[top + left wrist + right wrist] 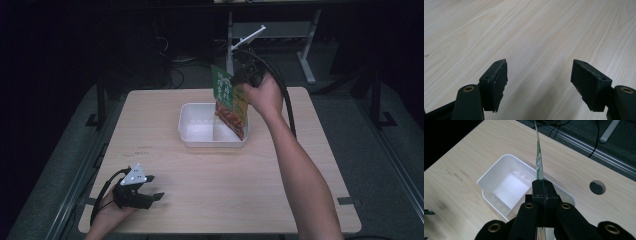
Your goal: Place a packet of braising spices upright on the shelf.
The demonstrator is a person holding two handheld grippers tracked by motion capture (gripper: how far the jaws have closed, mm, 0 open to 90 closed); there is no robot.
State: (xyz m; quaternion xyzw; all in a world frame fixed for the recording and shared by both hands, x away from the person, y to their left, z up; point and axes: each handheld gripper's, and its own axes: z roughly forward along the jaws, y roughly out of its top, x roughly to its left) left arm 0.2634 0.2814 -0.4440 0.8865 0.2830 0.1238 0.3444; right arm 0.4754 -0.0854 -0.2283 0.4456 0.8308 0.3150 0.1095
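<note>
From where I stand, the person's right hand [263, 95] is lifted over the far side of the wooden table [220, 200], holding the right gripper [243, 75] with its cable looping back over the forearm. Its two jaws are pressed together on the upper edge of a green and orange food pouch [229, 100], which hangs down from the jaws at a slant. The lower end of the pouch reaches down to the white divided tray [200, 135] just below the gripper, over the tray's right-hand compartment; whether it touches the tray floor I cannot tell. In the right gripper view the pouch [538, 161] shows edge-on, a thin strip running straight out from between the closed jaws of the right gripper [543, 188], with the tray [496, 173] beneath it and a round cable hole [597, 187] in the table off to the right of the jaws.

Well apart from all that, near the front left corner of the table, the left hand [107, 217] rests low with the left gripper [152, 187], its grey three-cornered plate facing up. Its jaws stand wide apart with nothing between them; in the left gripper view the left gripper [539, 75] looks out over bare wood grain [529, 30] just ahead of it.
</note>
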